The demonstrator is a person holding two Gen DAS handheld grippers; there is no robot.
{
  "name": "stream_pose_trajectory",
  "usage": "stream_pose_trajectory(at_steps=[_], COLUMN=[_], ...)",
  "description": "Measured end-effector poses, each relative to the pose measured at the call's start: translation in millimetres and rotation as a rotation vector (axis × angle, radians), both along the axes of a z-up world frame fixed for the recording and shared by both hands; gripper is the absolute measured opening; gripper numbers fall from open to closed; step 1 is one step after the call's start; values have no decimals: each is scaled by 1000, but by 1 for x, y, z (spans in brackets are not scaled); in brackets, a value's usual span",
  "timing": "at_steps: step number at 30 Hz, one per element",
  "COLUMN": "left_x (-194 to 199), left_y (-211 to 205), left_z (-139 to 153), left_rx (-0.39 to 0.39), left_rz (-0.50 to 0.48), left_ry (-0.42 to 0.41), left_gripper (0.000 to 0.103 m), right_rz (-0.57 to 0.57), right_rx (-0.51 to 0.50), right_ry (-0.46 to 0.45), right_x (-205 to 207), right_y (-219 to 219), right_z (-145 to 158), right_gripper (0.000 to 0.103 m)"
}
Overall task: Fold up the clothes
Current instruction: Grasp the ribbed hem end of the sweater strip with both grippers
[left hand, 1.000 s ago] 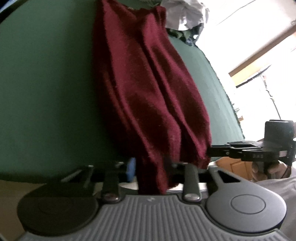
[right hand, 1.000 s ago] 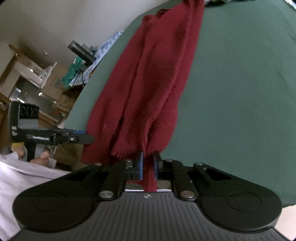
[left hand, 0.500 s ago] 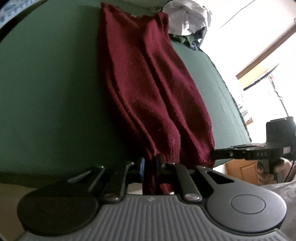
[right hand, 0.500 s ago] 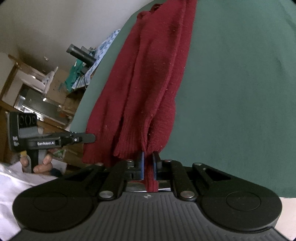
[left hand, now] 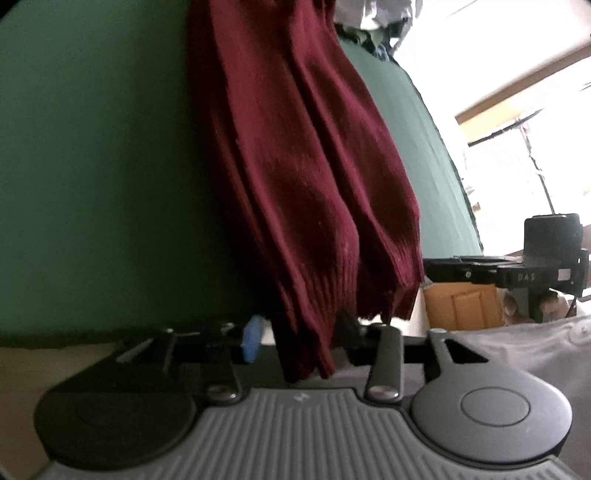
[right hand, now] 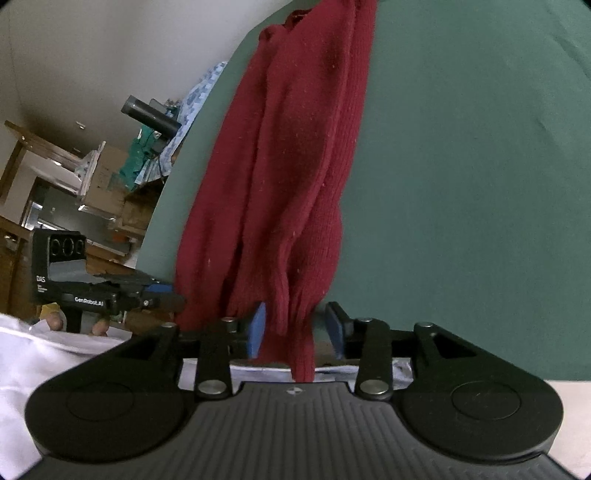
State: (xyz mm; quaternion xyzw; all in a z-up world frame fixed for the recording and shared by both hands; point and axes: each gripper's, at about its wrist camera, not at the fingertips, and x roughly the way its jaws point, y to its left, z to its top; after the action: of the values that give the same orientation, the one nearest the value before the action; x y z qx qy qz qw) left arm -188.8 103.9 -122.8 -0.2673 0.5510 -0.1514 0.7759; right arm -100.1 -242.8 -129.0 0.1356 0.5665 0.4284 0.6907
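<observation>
A dark red knitted sweater (left hand: 314,166) (right hand: 295,166) lies in long folds on the green table cover (left hand: 92,166) (right hand: 461,184), its ribbed hem hanging over the near edge. My left gripper (left hand: 299,332) is opening. The hem hangs between its jaws, and the blue pad (left hand: 253,338) stands clear of the cloth. My right gripper (right hand: 295,328) is opening too, with another part of the hem between its blue pads (right hand: 334,328), which no longer pinch it. Each gripper shows in the other's view, the right gripper (left hand: 480,269) and the left gripper (right hand: 162,295), level beside the hem.
A heap of other clothes (left hand: 369,18) sits at the table's far end. A cardboard box (left hand: 461,306) stands beyond the right edge. Shelves and boxes (right hand: 103,177) and a blue patterned cloth (right hand: 199,96) are off the left side. The person's white shirt (right hand: 37,350) is close behind.
Both grippers' jaws, shut on the sweater's hem before, have parted. The hem now hangs loose between the pads of each. Neither hand has shifted much.
</observation>
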Motion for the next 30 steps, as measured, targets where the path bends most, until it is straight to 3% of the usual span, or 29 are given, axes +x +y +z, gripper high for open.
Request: stream_pose_trajectory(at_steps=[2,6,13,17,20,21,22,25,30], left_x=[2,6,8,12,14,15,15,14,16], left_y=[-2,-4,-7,-6,-7,-8,-9,-8,-1], left_z=[-6,-22,-19,-22,-19,-17,-15,-4,15], left_rx=[-25,-79,-101,-119,-125,-128,-133,-155,-177], left_rz=[-8,-10,-19,3,11,15,20,35,55], left_ry=[29,81,65,90,88,85,80,52,19], left_gripper=[47,28,26,10,8,8,7,7,7], right_rz=[-9,-1,24,49,48,43,38,14,-34], right_rx=[22,46,58,66,67,63,59,67,165], right_ry=[27,67,76,104,124,128,133,164,231], right_x=[1,4,7,9,10,10,11,15,23], right_y=[0,6,7,8,7,5,4,-4,-18], right_z=[-4,-10,-12,-15,-17,-18,-19,-21,-16], right_gripper=[39,30,27,27,23,11,10,10,9])
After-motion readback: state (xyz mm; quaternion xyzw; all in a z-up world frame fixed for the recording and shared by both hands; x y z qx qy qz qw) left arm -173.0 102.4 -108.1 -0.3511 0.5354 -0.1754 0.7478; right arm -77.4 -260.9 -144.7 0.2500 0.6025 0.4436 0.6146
